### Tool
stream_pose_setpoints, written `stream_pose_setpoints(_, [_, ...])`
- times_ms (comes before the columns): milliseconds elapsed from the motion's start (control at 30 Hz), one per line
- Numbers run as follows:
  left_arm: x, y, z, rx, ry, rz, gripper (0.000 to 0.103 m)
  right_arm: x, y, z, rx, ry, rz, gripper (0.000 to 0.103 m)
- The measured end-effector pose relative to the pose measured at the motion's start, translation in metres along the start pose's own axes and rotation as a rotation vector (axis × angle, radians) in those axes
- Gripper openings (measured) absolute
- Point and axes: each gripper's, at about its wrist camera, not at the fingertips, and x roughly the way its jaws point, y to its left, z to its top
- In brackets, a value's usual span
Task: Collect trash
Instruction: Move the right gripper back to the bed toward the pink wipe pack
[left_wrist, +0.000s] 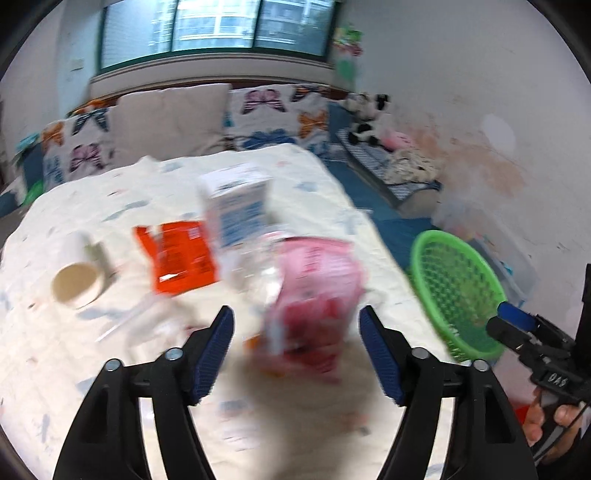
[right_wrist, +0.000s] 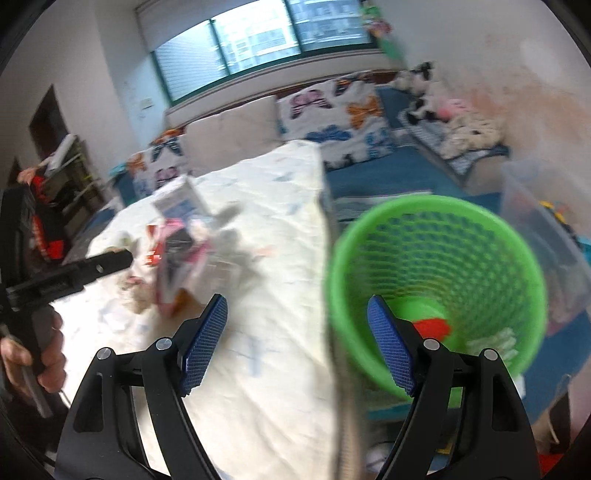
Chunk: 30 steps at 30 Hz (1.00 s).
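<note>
We see the left gripper (left_wrist: 297, 354) spread wide with nothing between its pads, the blurred pink wrapper (left_wrist: 317, 291) lying just beyond on the quilted bed (left_wrist: 92, 369). The right gripper (right_wrist: 297, 341) also gapes, with the round green mesh basket (right_wrist: 436, 266) to its right.

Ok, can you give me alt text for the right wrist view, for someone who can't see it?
The open, empty right claw points past a bed edge toward a green mesh basket on the floor, which already holds a red scrap and some pale trash. On the cream quilt to the left lie a pink packet and a white carton, with the left claw over them.
</note>
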Motion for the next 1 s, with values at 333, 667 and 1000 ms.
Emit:
stream_pose_setpoints(333, [-0.013,0.068,-0.024,-0.120,0.004,0.079,0.076,0.046,0.058,0.024,-0.057,0.056,0.157,0.083])
stream_pose_setpoints(667, [-0.021,0.105,-0.041,-0.187,0.011,0.129,0.077,0.096,0.077,0.043,-0.056,0.126,0.200,0.084])
stream_pose_setpoints(1000, [-0.015,0.109,-0.051,-0.174,0.038,0.129,0.079,0.124,0.096,0.047,-0.116,0.165,0.174,0.078])
